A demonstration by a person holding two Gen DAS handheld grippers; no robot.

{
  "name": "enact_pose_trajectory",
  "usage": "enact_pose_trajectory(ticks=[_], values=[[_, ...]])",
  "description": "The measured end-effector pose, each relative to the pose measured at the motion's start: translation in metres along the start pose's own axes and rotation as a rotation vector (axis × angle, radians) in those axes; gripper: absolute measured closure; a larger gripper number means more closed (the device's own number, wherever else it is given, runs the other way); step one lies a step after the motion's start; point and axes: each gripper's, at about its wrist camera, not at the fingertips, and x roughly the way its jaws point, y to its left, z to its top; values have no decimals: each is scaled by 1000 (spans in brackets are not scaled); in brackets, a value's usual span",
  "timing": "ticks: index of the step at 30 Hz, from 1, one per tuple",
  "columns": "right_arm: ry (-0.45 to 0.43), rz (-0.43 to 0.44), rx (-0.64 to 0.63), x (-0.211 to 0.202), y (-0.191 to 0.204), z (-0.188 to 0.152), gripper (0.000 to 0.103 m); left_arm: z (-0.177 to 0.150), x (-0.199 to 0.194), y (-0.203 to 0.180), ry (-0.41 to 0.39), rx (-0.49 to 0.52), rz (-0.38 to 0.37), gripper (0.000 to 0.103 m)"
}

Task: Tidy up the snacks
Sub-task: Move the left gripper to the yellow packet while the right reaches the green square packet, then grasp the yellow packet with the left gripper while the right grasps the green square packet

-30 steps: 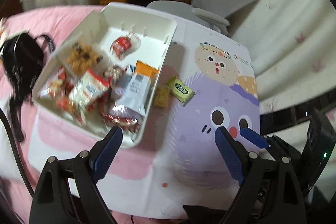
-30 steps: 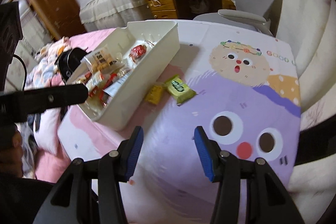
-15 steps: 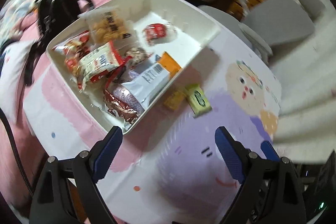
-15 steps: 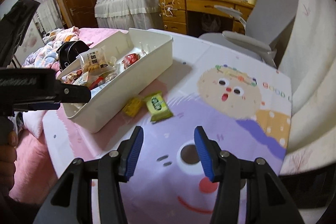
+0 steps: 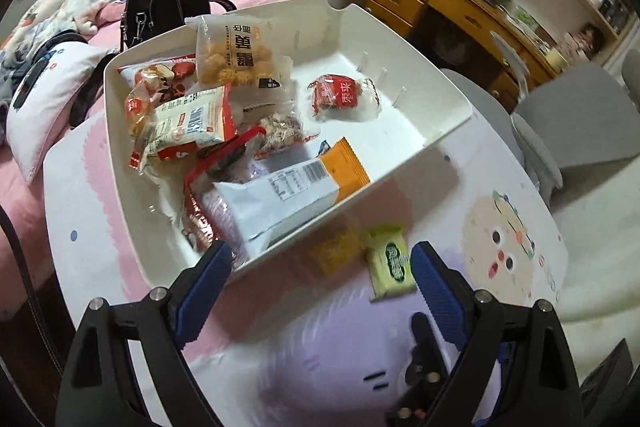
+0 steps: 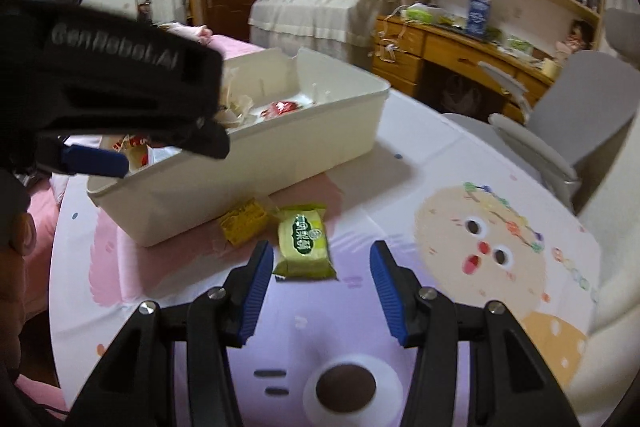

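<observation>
A white bin (image 5: 436, 135) (image 6: 320, 147) on the round table holds several snack packets, among them a white and orange packet (image 5: 288, 195) and a red one (image 5: 340, 95). Two snacks lie on the cloth beside the bin: a green packet (image 5: 392, 263) (image 6: 306, 247) and a small yellow one (image 5: 336, 247) (image 6: 244, 221). My left gripper (image 5: 320, 291) is open and empty, low over the table just before the bin's near corner. My right gripper (image 6: 322, 291) is open and empty, just short of the green packet. The left gripper's body shows in the right wrist view (image 6: 100, 95).
The table cloth (image 6: 480, 235) has cartoon faces. A grey chair (image 6: 572, 131) stands at the table's far right. A wooden desk (image 6: 440, 51) and shelves lie behind. A black bag (image 5: 160, 3) and a pink bed (image 5: 48, 27) are at the left.
Both grippers have moved forward and lower towards the bin and the two loose snacks. The green packet now sits close before the right gripper's fingers. Both stayed open.
</observation>
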Motion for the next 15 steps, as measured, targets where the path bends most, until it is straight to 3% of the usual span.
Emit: enact_pose_trajectory(ticks=[11,15], values=[[2,98,-67,43,-8,-3,52,-16,-6,-4,-117,-72,136,13],[18,137,-52,51,-15,-6,52,-24,-10,-5,-133,-88,151,13]])
